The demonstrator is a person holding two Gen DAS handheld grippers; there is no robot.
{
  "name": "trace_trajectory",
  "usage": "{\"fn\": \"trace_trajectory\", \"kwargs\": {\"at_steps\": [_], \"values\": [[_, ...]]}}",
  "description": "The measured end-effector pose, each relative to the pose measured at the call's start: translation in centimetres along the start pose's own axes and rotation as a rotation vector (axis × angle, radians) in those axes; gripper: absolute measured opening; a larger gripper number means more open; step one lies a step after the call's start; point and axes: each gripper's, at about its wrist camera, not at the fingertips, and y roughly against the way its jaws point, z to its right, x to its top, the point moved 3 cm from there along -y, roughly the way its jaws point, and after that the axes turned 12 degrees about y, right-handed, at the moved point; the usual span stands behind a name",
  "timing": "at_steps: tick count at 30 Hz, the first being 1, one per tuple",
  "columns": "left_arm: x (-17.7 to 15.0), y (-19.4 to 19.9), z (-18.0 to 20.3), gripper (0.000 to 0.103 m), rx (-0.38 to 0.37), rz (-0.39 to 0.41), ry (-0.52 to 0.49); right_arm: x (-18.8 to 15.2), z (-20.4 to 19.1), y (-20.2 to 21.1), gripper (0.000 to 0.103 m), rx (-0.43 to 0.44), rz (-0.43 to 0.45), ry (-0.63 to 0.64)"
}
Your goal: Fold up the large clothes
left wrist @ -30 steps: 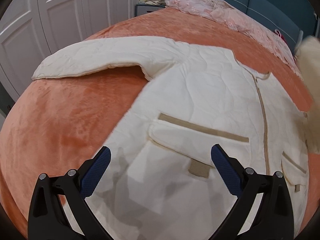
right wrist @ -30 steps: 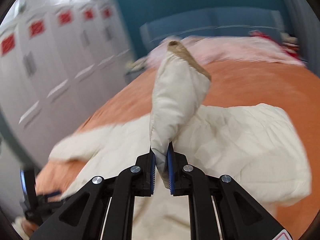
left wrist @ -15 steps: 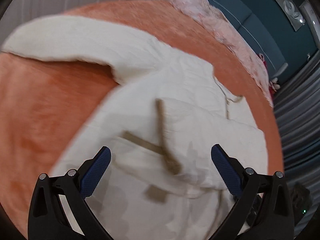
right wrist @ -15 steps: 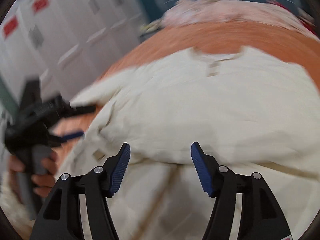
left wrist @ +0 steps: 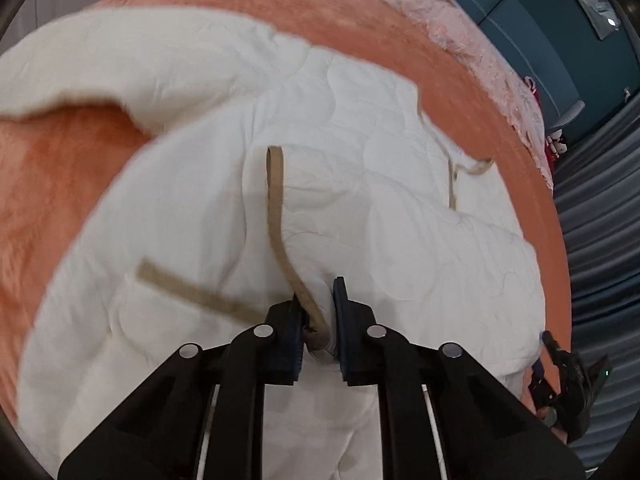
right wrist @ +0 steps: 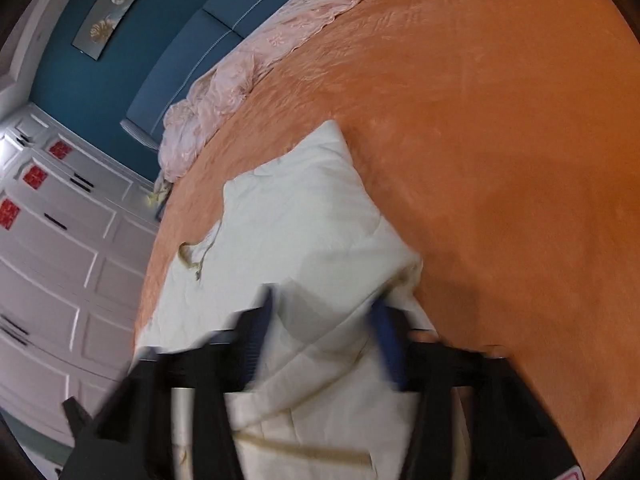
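Observation:
A cream quilted jacket [left wrist: 360, 200] lies front up on the orange bed cover [left wrist: 48, 184]. One sleeve is folded across its chest, and the sleeve's tan cuff [left wrist: 280, 216] runs down into my left gripper [left wrist: 316, 304]. Those jaws are closing and the pads pinch the cuff's end. In the right wrist view the jacket [right wrist: 304, 216] shows its folded shoulder and collar. My right gripper [right wrist: 320, 320] hovers blurred over the jacket's near edge. Its jaws stand apart while closing, with cream fabric between them and no visible press. At the left view's lower right, the right gripper [left wrist: 560, 384] appears small.
Pink lacy bedding [right wrist: 224, 92] is heaped along the blue headboard [right wrist: 168, 40]. White wardrobe doors [right wrist: 52, 280] stand beyond the bed's left side, grey curtains [left wrist: 600, 240] on the other. Bare orange cover [right wrist: 500, 160] stretches to the right of the jacket.
The right gripper let go of the sleeve, leaving it across the jacket, then swung down and rolled toward the jacket's edge. The left gripper moved in and went from open to shut on the cuff.

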Motion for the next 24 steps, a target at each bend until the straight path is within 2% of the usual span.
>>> {"fn": "trace_trajectory", "kwargs": {"at_steps": [1,4,5,9,11,13,15,17,19,21,22,24], "values": [[0.6,0.5,0.2,0.009,0.010,0.030,-0.018,0.2,-0.3,0.2,0.011,0.001,0.007,0.020],[1.8,2.0,0.5,0.009,0.030,0.111,-0.079,0.8,-3.2,1.9,0.009,-0.020,0.107,0.144],[1.9,2.0,0.4,0.009,0.053,0.129,-0.107,0.6,-3.7,1.9,0.009,-0.044,0.114,0.183],[0.6,-0.9,-1.1,0.009,0.147,0.110,-0.164,-1.7,-1.8,-1.7,0.009,-0.184,-0.021,0.243],[-0.4,-1.9,-1.9,0.010,0.168,0.124,-0.191,-2.3,-1.5,-2.3,0.009,-0.213,-0.026,0.263],[-1.1,-1.9,-2.1,0.011,0.175,0.173,-0.225,-2.2,-1.8,-2.2,0.011,-0.250,-0.031,0.272],[-1.4,-2.1,-1.9,0.011,0.191,0.212,-0.255,-2.2,-2.0,-1.2,0.017,-0.288,-0.025,0.266],[-1.7,-2.3,-1.9,0.012,0.192,0.239,-0.269,-2.5,-2.8,1.1,0.023,-0.351,0.026,0.261],[-1.9,-2.3,-1.9,0.012,0.196,0.262,-0.278,-3.0,-5.0,3.7,0.028,-0.404,0.125,0.300],[-2.1,-2.3,-1.7,0.013,0.205,0.283,-0.288,-3.3,-7.6,4.6,0.028,-0.345,0.154,0.332],[-2.2,-2.3,-1.5,0.013,0.209,0.290,-0.293,-3.9,-9.7,3.9,0.028,-0.278,0.123,0.370],[-2.3,-2.3,-1.4,0.013,0.219,0.306,-0.303,-5.3,-12.5,1.8,0.027,-0.201,0.058,0.437]]}}
